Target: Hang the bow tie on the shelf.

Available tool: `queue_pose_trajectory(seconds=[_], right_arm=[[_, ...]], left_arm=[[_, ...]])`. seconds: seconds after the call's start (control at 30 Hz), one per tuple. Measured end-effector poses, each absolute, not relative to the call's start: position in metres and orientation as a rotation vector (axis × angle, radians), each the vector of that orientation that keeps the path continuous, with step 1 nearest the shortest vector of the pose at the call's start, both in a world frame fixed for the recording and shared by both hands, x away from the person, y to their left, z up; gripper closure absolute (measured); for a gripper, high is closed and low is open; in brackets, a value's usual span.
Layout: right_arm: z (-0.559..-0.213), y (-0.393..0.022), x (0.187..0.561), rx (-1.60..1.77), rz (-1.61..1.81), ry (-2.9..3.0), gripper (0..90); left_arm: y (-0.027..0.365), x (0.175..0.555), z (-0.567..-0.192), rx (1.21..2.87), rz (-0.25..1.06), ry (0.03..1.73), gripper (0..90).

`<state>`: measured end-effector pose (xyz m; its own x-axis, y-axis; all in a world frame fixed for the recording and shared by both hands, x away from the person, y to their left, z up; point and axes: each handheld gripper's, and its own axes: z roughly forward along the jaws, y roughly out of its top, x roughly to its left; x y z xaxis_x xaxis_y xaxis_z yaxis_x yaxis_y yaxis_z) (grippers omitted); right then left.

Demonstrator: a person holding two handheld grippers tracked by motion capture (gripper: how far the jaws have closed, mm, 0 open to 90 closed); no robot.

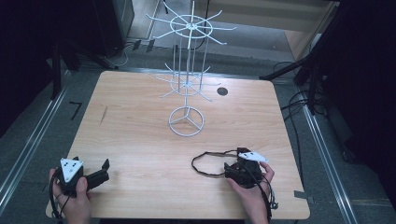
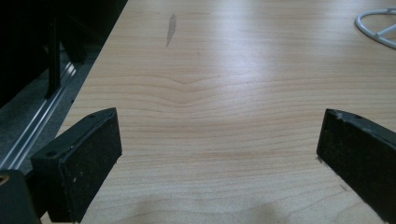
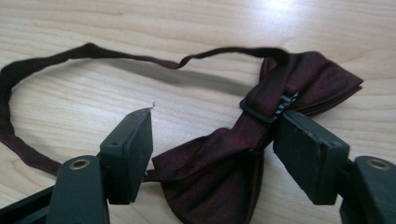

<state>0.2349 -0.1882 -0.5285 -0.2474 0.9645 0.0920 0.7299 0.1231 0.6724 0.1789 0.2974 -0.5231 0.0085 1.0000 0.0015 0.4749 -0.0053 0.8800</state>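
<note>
A dark maroon bow tie (image 3: 219,182) lies flat on the wooden table (image 1: 140,140), and its thin strap (image 1: 205,161) runs out in a loop to the left. My right gripper (image 3: 212,140) points down at the tie, one jaw on each side of the bow. The right jaw stands against the strap's black buckle (image 3: 268,112); the left jaw stands clear of the cloth. In the high view the right gripper (image 1: 233,170) covers most of the bow. My left gripper (image 1: 103,170) rests open at the table's front left, with bare wood between its jaws (image 2: 219,140).
A white wire display stand (image 1: 187,84) with two tiers of radiating arms rises at the table's back middle on a ring base (image 1: 187,121); part of the ring (image 2: 378,28) shows in the left gripper view. A dark round hole (image 1: 222,91) sits right of it. Dark stands and cables flank the table.
</note>
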Motion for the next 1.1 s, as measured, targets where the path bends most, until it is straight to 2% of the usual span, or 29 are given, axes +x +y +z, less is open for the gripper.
queue_pose_trajectory(seconds=[0.13,0.27,0.53,0.57,1.1], right_arm=[[-0.532,-0.190,0.235,1.667,0.861,2.010,32.2],[-0.535,-0.193,0.235,1.669,0.855,2.015,42.1],[-0.534,-0.197,0.231,1.615,0.848,2.037,66.3],[-0.534,-0.197,0.231,1.607,0.847,2.035,73.1],[-0.517,-0.196,0.226,1.504,0.921,1.974,74.4]], left_arm=[[0.298,0.179,-0.523,1.568,0.924,1.559,0.4],[0.297,0.179,-0.523,1.570,0.927,1.558,0.4],[0.298,0.179,-0.523,1.571,0.924,1.555,0.4],[0.298,0.179,-0.523,1.572,0.922,1.555,0.4],[0.298,0.179,-0.523,1.570,0.920,1.556,0.4]])
